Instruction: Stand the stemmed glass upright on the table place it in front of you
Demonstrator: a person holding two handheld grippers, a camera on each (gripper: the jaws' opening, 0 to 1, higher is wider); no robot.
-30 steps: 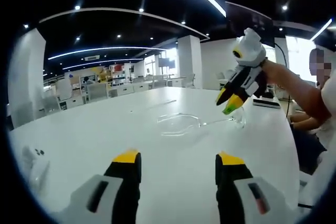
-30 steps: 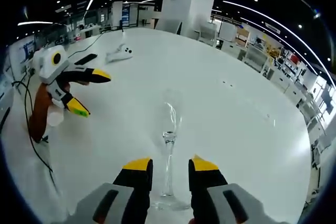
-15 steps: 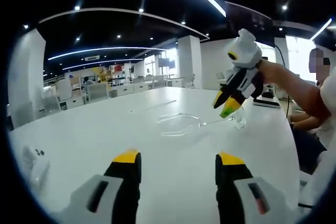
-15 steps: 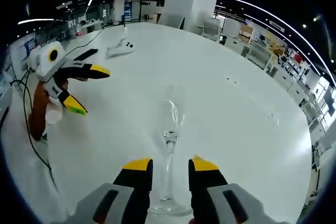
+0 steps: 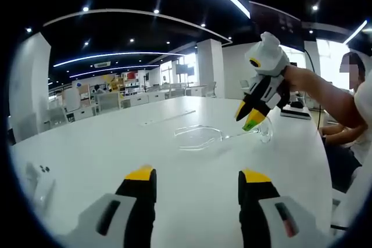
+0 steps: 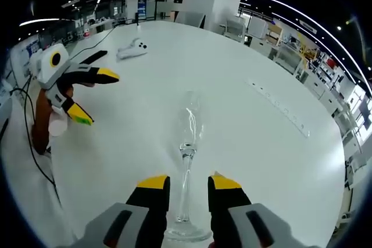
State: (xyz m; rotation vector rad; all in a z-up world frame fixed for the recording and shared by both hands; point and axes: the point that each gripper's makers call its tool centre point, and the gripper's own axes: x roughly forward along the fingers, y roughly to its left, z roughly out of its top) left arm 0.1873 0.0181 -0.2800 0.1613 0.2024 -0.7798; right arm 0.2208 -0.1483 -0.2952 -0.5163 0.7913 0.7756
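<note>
1 stemmed glass (image 6: 187,161) on the white table (image 6: 250,137) — lying on its side, clear, bowl away from the right gripper (image 6: 189,185), foot nearest it. In right gripper view the stem runs up between the 2 yellow-tipped jaws; foot sits low, just past the jaw bases. Jaws stand a little apart either side of the stem, gap visible on both sides, so released, not grasping. In left gripper view the same glass (image 5: 218,137) lies flat mid-table, bowl left, foot right, w/ the right gripper (image 5: 248,117) angled down just above the foot end; touching or not — can't tell.

Left gripper (image 5: 197,176): 2 jaws wide apart, nothing between them, held over bare table well short of the glass. Seen from right gripper view it (image 6: 90,97) hovers off to the left, splayed, a hand on it.

Other items: 1 small white device (image 6: 132,50) far across the table; 1 long thin strip (image 6: 279,107) lying on the table's right part; 1 black cable (image 6: 32,143) along the left edge.
</note>
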